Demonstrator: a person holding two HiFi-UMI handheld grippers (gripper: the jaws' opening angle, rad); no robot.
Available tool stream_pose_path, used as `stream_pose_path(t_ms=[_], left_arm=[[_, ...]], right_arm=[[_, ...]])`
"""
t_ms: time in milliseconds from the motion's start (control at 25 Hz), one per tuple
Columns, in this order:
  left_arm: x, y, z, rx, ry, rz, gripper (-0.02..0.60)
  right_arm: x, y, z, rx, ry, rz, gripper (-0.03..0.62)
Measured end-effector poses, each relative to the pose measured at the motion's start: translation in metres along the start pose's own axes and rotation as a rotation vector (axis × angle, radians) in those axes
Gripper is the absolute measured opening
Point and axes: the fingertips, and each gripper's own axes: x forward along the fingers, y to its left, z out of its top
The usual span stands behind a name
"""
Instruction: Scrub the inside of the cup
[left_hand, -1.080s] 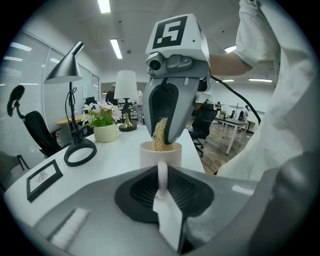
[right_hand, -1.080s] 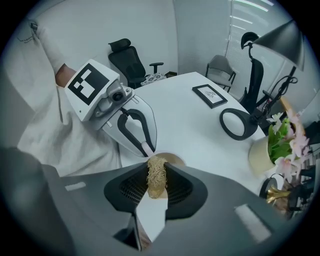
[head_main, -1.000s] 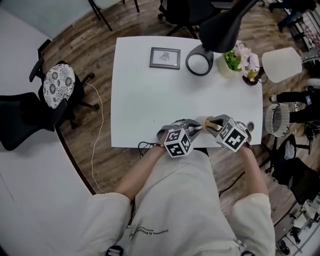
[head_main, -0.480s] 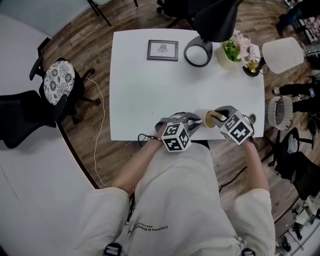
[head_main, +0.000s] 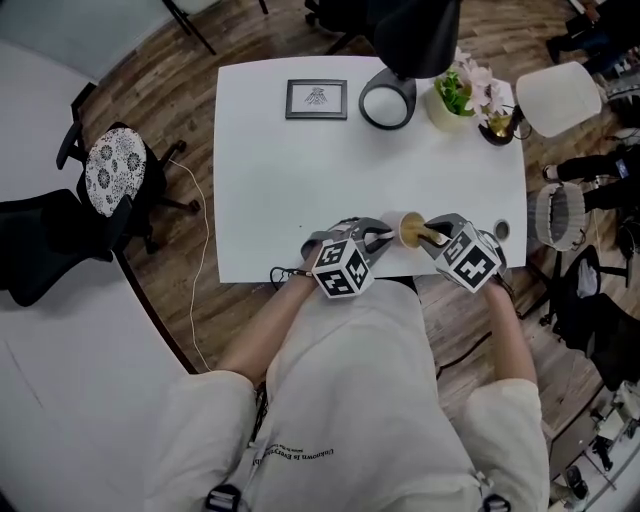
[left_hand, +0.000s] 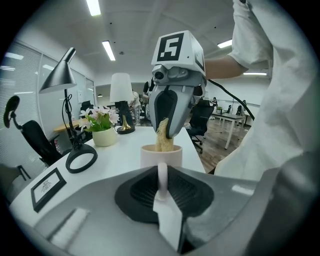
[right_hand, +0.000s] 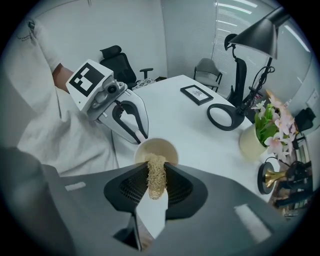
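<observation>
A pale cup (head_main: 408, 228) stands near the table's front edge, right of centre. My left gripper (head_main: 384, 239) is shut on its handle (left_hand: 162, 176), which shows pinched between the jaws in the left gripper view. My right gripper (head_main: 430, 236) is shut on a yellowish wiry scrubber (right_hand: 156, 176). The scrubber's far end dips over the rim into the cup (right_hand: 156, 149). In the left gripper view the right gripper (left_hand: 167, 131) comes down from above, with the scrubber (left_hand: 163, 137) reaching into the cup (left_hand: 161, 154).
At the back of the white table (head_main: 280, 190) lie a picture frame (head_main: 316, 99), a black lamp's ring base (head_main: 388, 103), a flower pot (head_main: 455, 98) and a small brass piece (head_main: 500, 128). A white lampshade (head_main: 560, 98) and office chairs (head_main: 110, 175) stand around it.
The cup and both grippers have shifted slightly left, a little away from the front edge. Both holds are unchanged, with the scrubber still at the cup's mouth.
</observation>
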Motion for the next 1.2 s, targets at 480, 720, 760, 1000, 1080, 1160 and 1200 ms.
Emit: stream_pose_path(t_ms=[480, 720, 760, 1000, 1080, 1160, 1200], left_arm=[[0.000, 0.035, -0.002, -0.039, -0.001, 0.040, 0.049], [-0.003, 0.046, -0.004, -0.093, -0.015, 0.050, 0.049], [-0.003, 0.047, -0.003, -0.103, -0.018, 0.048, 0.049], [-0.003, 0.045, 0.003, -0.175, -0.045, 0.055, 0.049], [-0.004, 0.044, 0.005, -0.181, -0.049, 0.060, 0.049], [-0.005, 0.043, 0.007, -0.180, -0.047, 0.066, 0.049], [-0.005, 0.042, 0.007, -0.177, -0.047, 0.068, 0.049]], right_arm=[[-0.038, -0.003, 0.027, 0.009, -0.126, -0.027, 0.110], [-0.040, 0.020, 0.041, -0.020, -0.150, 0.025, 0.110], [-0.033, 0.024, 0.041, -0.036, -0.134, 0.026, 0.110], [0.001, 0.038, 0.050, -0.104, -0.111, -0.048, 0.110], [0.011, 0.040, 0.050, -0.110, -0.108, -0.059, 0.112], [0.017, 0.040, 0.049, -0.090, -0.114, -0.060, 0.110], [0.018, 0.040, 0.048, -0.078, -0.117, -0.061, 0.110]])
